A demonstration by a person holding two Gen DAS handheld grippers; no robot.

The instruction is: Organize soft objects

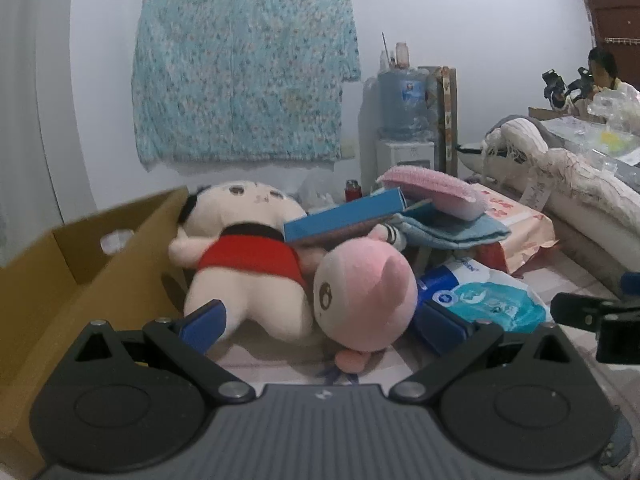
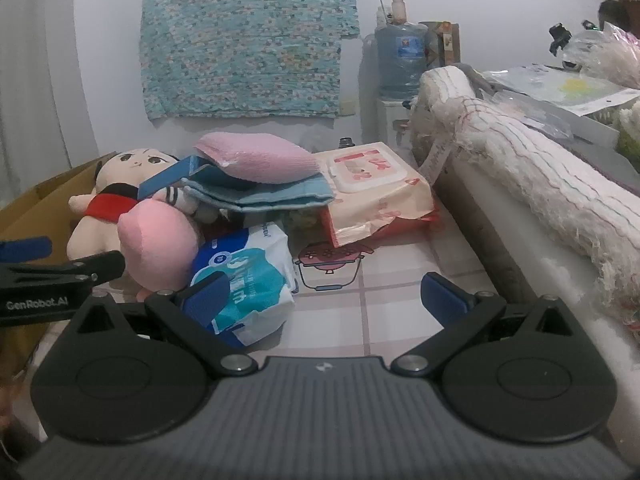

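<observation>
A cream doll in a red top (image 1: 244, 256) (image 2: 108, 200) lies on the tiled surface beside a pink plush (image 1: 364, 296) (image 2: 160, 248). My left gripper (image 1: 320, 320) stands open close in front of both toys, touching neither that I can see. A blue-and-white tissue pack (image 2: 248, 280) (image 1: 492, 300) lies by the left finger of my open right gripper (image 2: 324, 296). Behind are a folded blue towel (image 2: 264, 196), a pink cloth (image 2: 260, 160), a blue box (image 1: 344, 216) and a wet-wipes pack (image 2: 372, 184).
An open cardboard box (image 1: 80, 264) stands at the left. A rolled white fabric bundle (image 2: 540, 184) lies on a ledge to the right. A water jug (image 2: 400, 60) stands at the back wall under a hanging floral cloth (image 1: 244, 76). A person (image 1: 604, 72) sits far right.
</observation>
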